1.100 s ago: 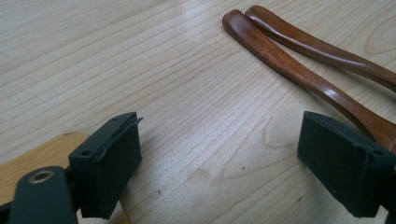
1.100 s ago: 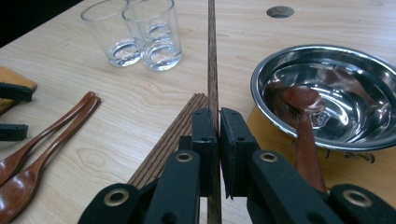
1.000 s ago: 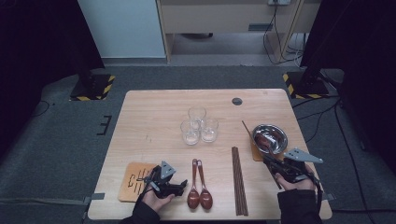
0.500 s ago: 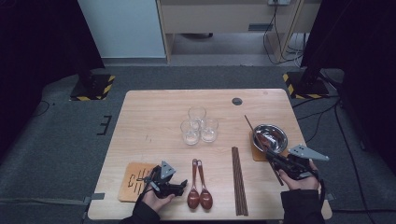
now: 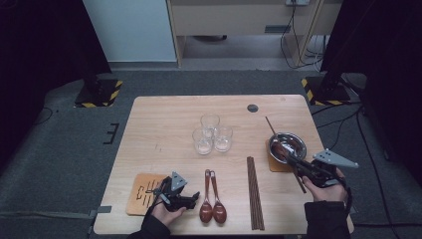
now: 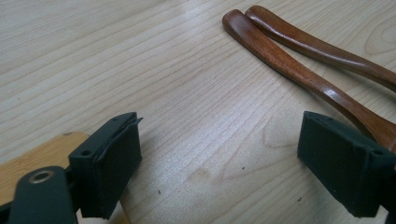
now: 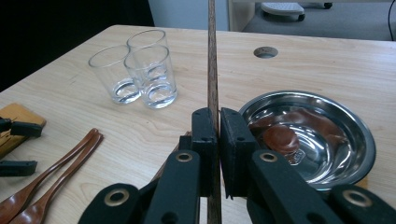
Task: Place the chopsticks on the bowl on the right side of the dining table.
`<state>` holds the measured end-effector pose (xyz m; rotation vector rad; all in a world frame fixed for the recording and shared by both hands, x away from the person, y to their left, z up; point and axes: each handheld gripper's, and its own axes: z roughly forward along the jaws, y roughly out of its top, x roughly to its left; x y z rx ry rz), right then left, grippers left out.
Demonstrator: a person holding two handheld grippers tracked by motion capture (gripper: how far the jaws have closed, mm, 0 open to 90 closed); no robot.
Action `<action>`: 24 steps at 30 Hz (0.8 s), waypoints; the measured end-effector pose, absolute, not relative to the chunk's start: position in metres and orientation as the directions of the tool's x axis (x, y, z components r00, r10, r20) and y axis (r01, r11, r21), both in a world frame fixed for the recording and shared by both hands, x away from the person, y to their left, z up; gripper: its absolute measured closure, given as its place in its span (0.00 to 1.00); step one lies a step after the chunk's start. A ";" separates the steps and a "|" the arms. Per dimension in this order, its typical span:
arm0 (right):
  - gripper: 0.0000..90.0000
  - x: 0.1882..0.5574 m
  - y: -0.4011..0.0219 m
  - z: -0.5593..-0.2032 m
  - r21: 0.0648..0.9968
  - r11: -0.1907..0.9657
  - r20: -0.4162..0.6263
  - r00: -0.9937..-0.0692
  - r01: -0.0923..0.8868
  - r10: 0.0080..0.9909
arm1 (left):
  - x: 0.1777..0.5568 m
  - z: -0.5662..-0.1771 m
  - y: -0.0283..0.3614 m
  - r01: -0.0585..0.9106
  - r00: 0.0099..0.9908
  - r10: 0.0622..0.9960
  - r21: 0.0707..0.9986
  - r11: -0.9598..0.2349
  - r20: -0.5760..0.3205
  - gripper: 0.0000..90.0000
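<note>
My right gripper (image 5: 298,166) is shut on a dark wooden chopstick (image 5: 271,127) and holds it slanted over the near rim of a steel bowl (image 5: 293,138). In the right gripper view the chopstick (image 7: 212,56) rises straight up between the closed jaws (image 7: 215,116), and the bowl (image 7: 327,105) has a brown shape inside it. My left gripper (image 5: 193,197) rests low near the table's front edge, open, with bare wood between its jaws (image 6: 219,158). Two brown wooden spoons (image 5: 211,199) (image 6: 299,70) lie just to its right.
Three clear glasses (image 5: 211,133) (image 7: 140,70) stand together mid-table. A bundle of chopsticks (image 5: 255,191) lies between the spoons and the bowl. An orange coaster (image 5: 142,191) sits at the front left; another (image 5: 274,163) lies under the bowl. A round hole (image 5: 253,108) is at the back.
The right gripper and its chopstick have shifted slightly to the right and away from the front edge. The left gripper has stayed still.
</note>
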<state>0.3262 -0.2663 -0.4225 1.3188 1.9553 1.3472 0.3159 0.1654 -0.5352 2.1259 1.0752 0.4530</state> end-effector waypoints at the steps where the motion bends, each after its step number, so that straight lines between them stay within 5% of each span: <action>1: 0.95 0.327 -0.267 -0.422 0.884 0.078 0.163 -0.459 0.462 0.873 | 0.316 -0.535 0.165 0.559 0.594 0.804 0.721 -0.409 -0.004 0.14; 24: 0.95 0.348 -0.293 -0.426 0.885 0.059 0.166 -0.431 0.461 0.887 | 0.316 -0.535 0.165 0.559 0.594 0.804 0.721 -0.409 -0.004 0.14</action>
